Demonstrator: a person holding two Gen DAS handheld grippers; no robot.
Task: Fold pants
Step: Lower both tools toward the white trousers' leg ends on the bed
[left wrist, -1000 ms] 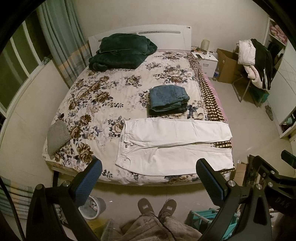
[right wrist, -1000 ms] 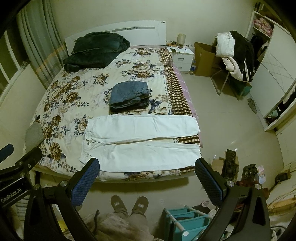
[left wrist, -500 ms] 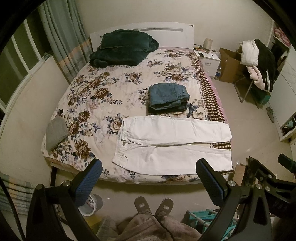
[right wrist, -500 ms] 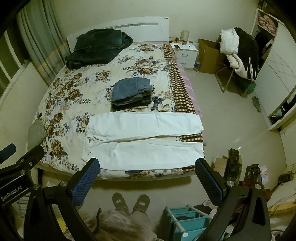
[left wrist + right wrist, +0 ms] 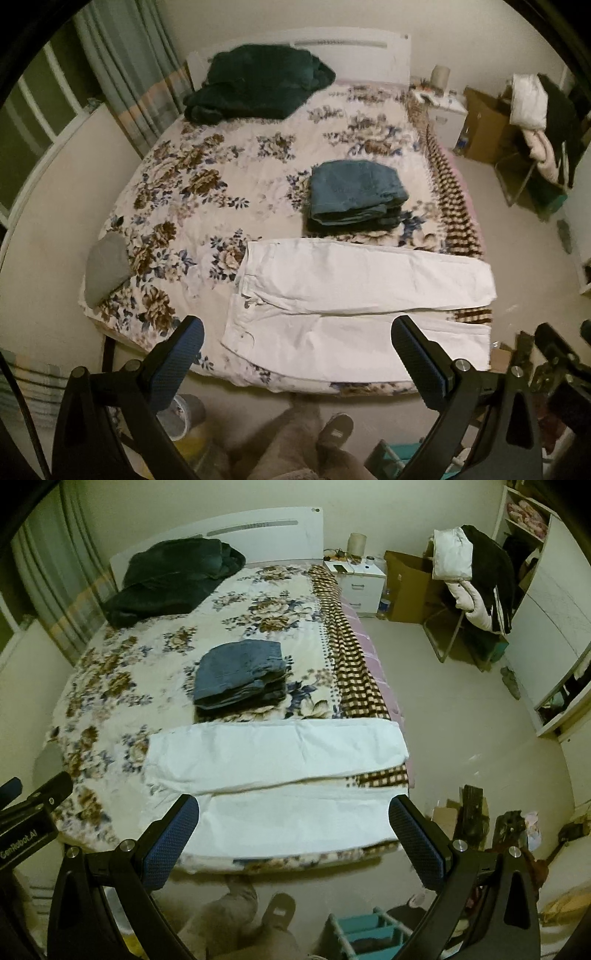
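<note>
White pants [image 5: 354, 310] lie spread flat across the near end of the floral bed [image 5: 207, 192], waistband to the left, both legs running right to the bed's edge. They also show in the right wrist view [image 5: 280, 775]. My left gripper [image 5: 295, 347] is open and empty, held high above the near bed edge, over the near leg. My right gripper [image 5: 295, 823] is open and empty, also high above the near leg. Neither touches the pants.
A stack of folded blue jeans [image 5: 354, 192] sits just behind the pants. A dark green blanket [image 5: 258, 88] lies by the headboard, a grey cloth [image 5: 105, 267] at the bed's left corner. A nightstand [image 5: 360, 581], box and clothes-laden chair [image 5: 469, 590] stand right. My feet [image 5: 277, 910] are below.
Both grippers have moved forward and lower toward the bed, so the pants look larger and nearer. The jaws stay open. The pants have not moved.
</note>
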